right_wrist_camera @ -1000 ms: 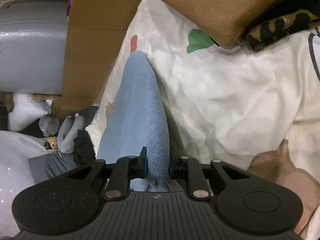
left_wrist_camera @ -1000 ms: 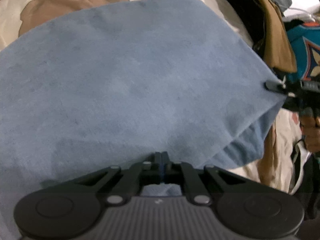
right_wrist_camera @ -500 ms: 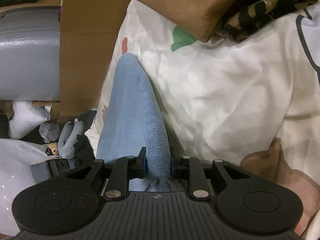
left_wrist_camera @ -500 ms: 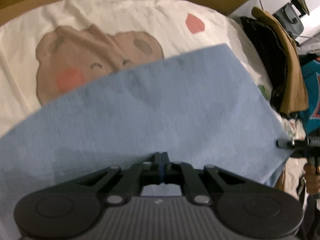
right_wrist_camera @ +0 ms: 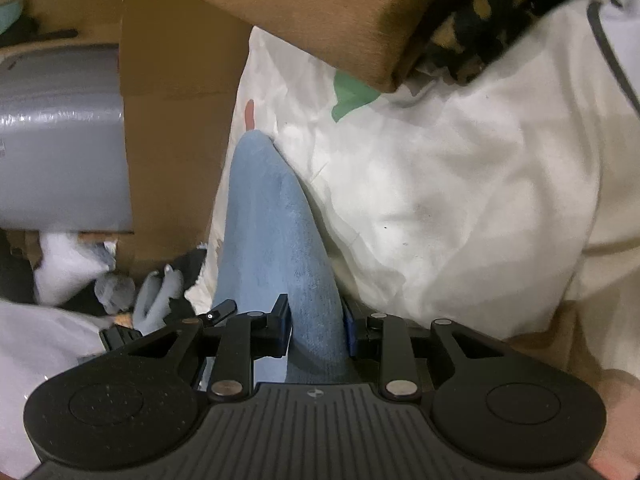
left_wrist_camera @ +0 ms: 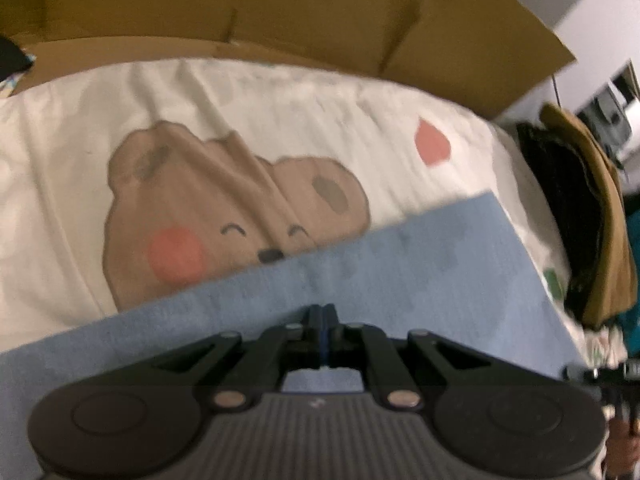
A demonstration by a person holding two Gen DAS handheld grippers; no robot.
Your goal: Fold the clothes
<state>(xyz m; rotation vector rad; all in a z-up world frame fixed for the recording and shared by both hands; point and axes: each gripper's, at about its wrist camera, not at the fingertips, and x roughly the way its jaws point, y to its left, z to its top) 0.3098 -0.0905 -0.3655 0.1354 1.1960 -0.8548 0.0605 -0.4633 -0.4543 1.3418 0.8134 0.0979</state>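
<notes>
We hold a light blue cloth (left_wrist_camera: pixel 400 280) stretched between our two grippers over a bed covered by a cream sheet (left_wrist_camera: pixel 280 120) printed with a brown bear (left_wrist_camera: pixel 224 216). Our left gripper (left_wrist_camera: pixel 322 320) has its jaws pressed together on one edge of the cloth, with a thin line of blue fabric showing between them. Our right gripper (right_wrist_camera: pixel 316 330) is clamped around a thicker bunch of the same cloth (right_wrist_camera: pixel 276 240), which fills the gap between its jaws and runs away from us as a narrow blue ridge. In the left wrist view the right gripper (left_wrist_camera: pixel 592 372) shows at the far right edge, at the cloth's corner.

The cloth lies as a broad flat sheet across the lower half of the left view, its far edge running straight across the bear. We cannot tell whether it rests on the bed or hangs just above it. We also cannot tell how many layers it has.

We judge the folding to be midway at best: the cloth is gripped and spread taut, but no finished fold is visible and it has not been set down and released. A brown garment (right_wrist_camera: pixel 320 20) and a dark patterned one (right_wrist_camera: pixel 488 20) lie heaped at the side of the bed, apparently waiting. Cardboard (left_wrist_camera: pixel 280 12) stands behind the bed.
</notes>
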